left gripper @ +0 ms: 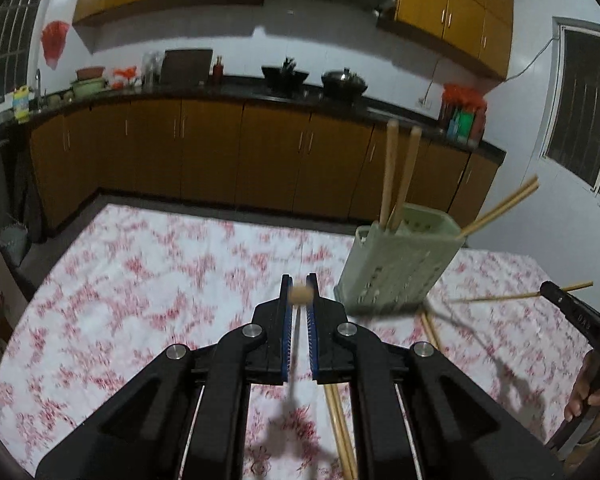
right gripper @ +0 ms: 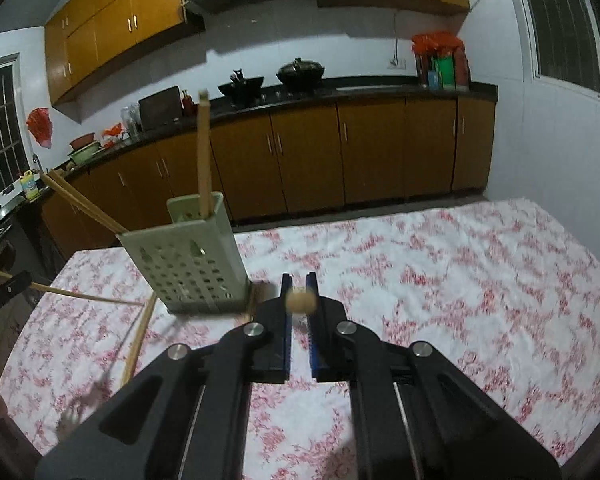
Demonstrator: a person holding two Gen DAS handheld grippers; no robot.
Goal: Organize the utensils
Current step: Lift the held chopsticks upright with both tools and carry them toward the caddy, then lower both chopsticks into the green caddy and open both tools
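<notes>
A pale green perforated utensil holder (left gripper: 396, 268) stands on the floral tablecloth and holds several wooden chopsticks (left gripper: 392, 172). It also shows in the right wrist view (right gripper: 192, 264). My left gripper (left gripper: 300, 292) is shut on a chopstick (left gripper: 301, 294), seen end-on, left of the holder. My right gripper (right gripper: 300, 300) is shut on a chopstick (right gripper: 300, 301), seen end-on, right of the holder. In the left wrist view the right gripper (left gripper: 556, 292) shows at the far right with its chopstick (left gripper: 500, 298). Loose chopsticks (left gripper: 340, 428) lie on the cloth.
The table (right gripper: 460, 280) has a white cloth with red flowers. More loose chopsticks (right gripper: 140, 340) lie left of the holder. Kitchen cabinets (left gripper: 220, 152) and a counter with woks (left gripper: 344, 82) stand beyond the table's far edge.
</notes>
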